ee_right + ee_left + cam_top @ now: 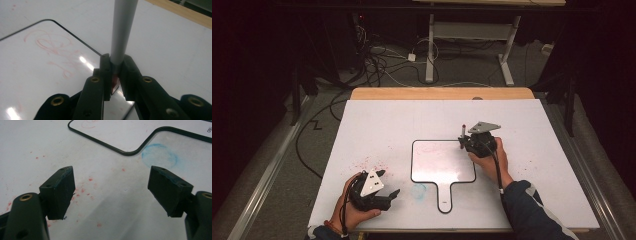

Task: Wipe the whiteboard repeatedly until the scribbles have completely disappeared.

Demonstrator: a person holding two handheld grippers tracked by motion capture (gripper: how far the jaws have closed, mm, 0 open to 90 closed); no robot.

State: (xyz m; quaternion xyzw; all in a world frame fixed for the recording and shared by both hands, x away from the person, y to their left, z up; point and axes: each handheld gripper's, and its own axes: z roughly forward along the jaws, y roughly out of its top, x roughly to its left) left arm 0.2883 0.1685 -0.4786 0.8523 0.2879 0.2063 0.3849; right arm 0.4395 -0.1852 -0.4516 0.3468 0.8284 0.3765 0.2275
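Observation:
A small whiteboard (pixel 432 162) with a black rim and a handle lies in the middle of the white table. Faint red scribbles (pixel 53 50) mark its surface. My right gripper (pixel 463 143) is shut on a grey marker (pixel 122 30) that stands upright at the board's right upper corner, its red tip down between the pads. My left gripper (pixel 389 184) rests at the table's front left, open with nothing between its jaws; in the left gripper view the black pads (pixel 60 192) stand wide apart over the bare table, facing the board's rim (pixel 125 152).
A round blue smudge (pixel 160 157) marks the table beside the board's handle (pixel 444 197). Red specks (pixel 372 162) dot the table at left. Beyond the table's wooden far edge (pixel 442 93) lie cables on the floor and a desk frame (pixel 472 35).

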